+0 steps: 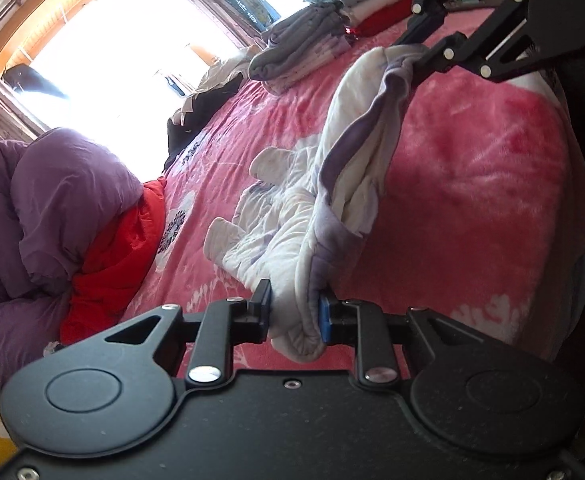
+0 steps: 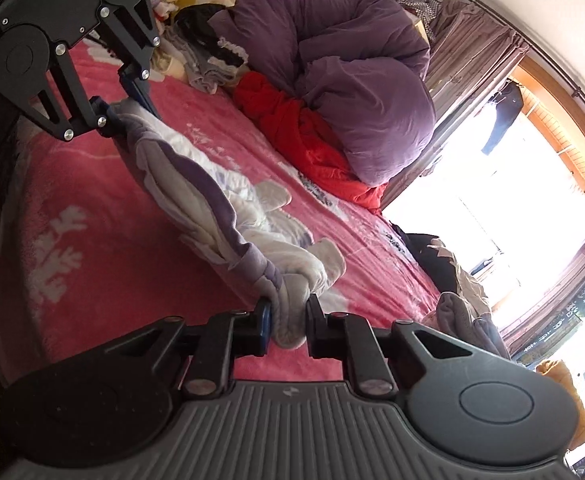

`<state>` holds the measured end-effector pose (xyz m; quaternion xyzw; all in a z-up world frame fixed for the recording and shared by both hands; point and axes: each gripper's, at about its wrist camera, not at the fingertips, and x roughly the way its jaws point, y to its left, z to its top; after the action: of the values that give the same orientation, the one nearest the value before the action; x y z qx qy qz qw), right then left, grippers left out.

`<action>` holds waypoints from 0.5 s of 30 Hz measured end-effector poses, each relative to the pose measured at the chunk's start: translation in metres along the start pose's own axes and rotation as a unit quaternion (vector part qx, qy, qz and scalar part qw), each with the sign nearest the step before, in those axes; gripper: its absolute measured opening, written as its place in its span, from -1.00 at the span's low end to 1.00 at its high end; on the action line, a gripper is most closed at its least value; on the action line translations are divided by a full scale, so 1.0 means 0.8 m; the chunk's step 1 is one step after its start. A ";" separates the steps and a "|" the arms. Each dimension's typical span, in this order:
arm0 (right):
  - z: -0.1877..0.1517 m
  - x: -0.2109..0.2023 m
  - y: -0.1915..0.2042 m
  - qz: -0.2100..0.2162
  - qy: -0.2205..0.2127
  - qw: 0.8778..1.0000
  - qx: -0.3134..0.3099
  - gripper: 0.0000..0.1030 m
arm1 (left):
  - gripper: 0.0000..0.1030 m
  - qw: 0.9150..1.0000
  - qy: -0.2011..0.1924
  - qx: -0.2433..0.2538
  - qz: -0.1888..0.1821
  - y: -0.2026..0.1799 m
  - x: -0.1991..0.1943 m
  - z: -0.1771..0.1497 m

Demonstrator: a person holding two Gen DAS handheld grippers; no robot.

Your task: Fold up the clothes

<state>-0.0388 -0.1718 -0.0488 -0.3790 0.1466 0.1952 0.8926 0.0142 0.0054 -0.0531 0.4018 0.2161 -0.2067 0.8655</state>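
Two grippers, both clamped on the same white-and-purple garment [image 1: 344, 184]. Left gripper [image 1: 295, 312] pinched tight on a bunched corner, fabric wadded between black pad and blue pad, tail of cloth drooping below the jaws. Right gripper [image 2: 288, 320] likewise closed on the opposite bunched corner. Garment strung between the two, purple band along the lifted edge, lower part with small sleeves or legs trailing onto the pink floral blanket [image 1: 472, 184]. Exact garment type hard to make out, crumpled. Right gripper also seen top right in left view [image 1: 424, 56], fingertips buried in cloth. Beyond: purple duvet [image 2: 352, 80] heaped over a red quilt [image 2: 292, 120], part cut off at frame edge. Folded clothes stack [image 1: 312, 48] at far side of bed, top items blurred. Dark clothing pile [image 2: 432, 252] near the window [image 1: 132, 40], blown out, nothing readable outside.
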 end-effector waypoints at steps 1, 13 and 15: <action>0.002 0.002 -0.006 0.000 -0.003 1.000 0.006 -0.64 | -0.57 1.000 -0.005 -0.016 -0.005 0.008 0.002 0.000; 0.000 0.074 -0.115 0.054 -0.062 0.963 0.256 -0.63 | -0.57 0.926 -0.090 -0.349 -0.109 0.147 0.066 -0.021; -0.007 0.102 -0.139 0.070 -0.068 0.940 0.326 -0.63 | -0.57 0.903 -0.101 -0.398 -0.125 0.162 0.088 -0.026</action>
<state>0.0834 -0.2278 -0.0169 -0.0416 0.1673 0.2242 0.9592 0.1365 0.0855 -0.0252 -0.0293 0.2405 -0.2489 0.9378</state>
